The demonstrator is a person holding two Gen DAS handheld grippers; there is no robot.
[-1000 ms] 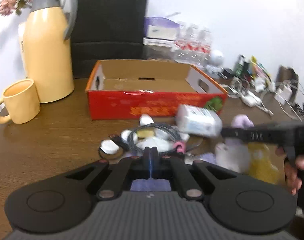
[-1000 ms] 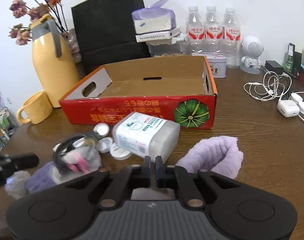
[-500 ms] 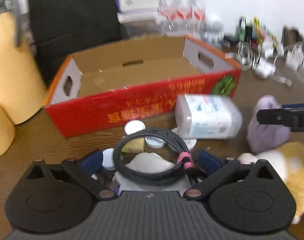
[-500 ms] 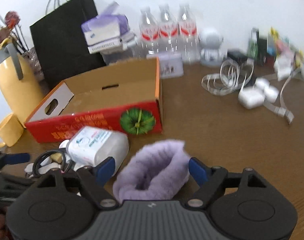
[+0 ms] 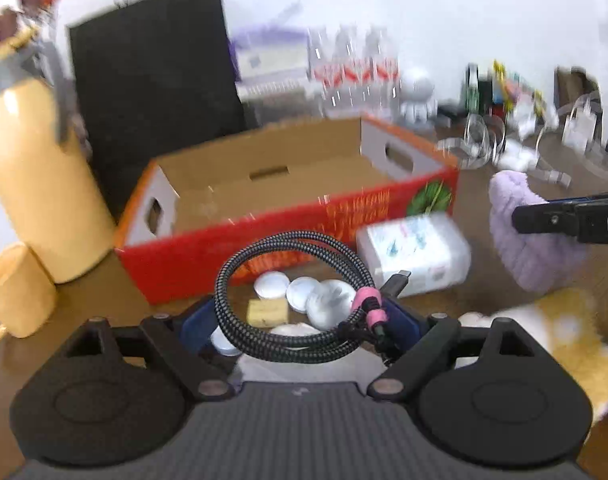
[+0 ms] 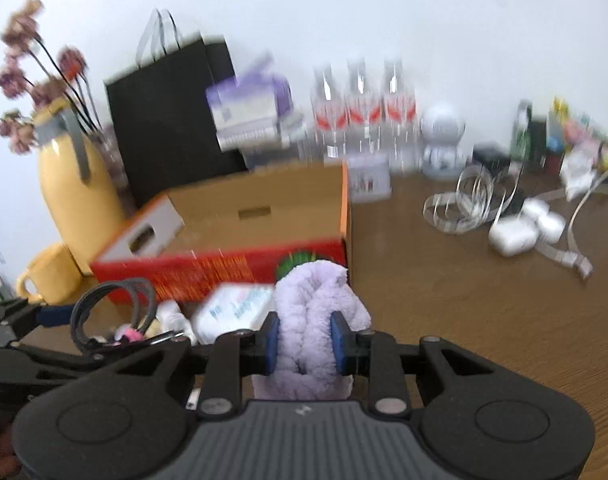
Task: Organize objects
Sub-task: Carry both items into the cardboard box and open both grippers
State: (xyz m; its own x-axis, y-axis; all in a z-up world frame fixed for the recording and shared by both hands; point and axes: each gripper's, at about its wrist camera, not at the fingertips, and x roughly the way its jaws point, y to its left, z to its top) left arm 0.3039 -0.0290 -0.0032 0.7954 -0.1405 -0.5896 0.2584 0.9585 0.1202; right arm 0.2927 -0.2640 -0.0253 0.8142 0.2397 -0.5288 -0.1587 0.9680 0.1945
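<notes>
- The left gripper (image 5: 299, 320) has its blue-padded fingers (image 5: 197, 316) set wide and closing, with a coiled braided cable (image 5: 293, 292) between them. The coil's sides lie against both pads, so it appears gripped, standing on edge with its pink-banded plug end by the right pad.
- The right gripper (image 6: 304, 342) is closing its blue pads (image 6: 272, 342) on a purple fluffy cloth (image 6: 314, 320); both pads press into the pile, and the cloth bulges up above the fingers.
- Just past the left fingers, on the wooden table (image 6: 484, 320), lie several round white lids (image 5: 304, 292) and a small yellow block (image 5: 265, 312).
- Ahead and right of the left fingers, a white plastic container (image 5: 416, 252) lies on its side; in the right wrist view it sits just left of the cloth.
- Right of the left fingers is a yellow plush toy (image 5: 572, 332), blurred.
- Beyond both grippers stands a red cardboard box (image 5: 287, 216), open-topped, with nothing visible inside.
- Left of the box are a yellow thermos (image 6: 77, 192) and a yellow mug (image 6: 51, 274); behind it stands a black paper bag (image 6: 171, 120).
</notes>
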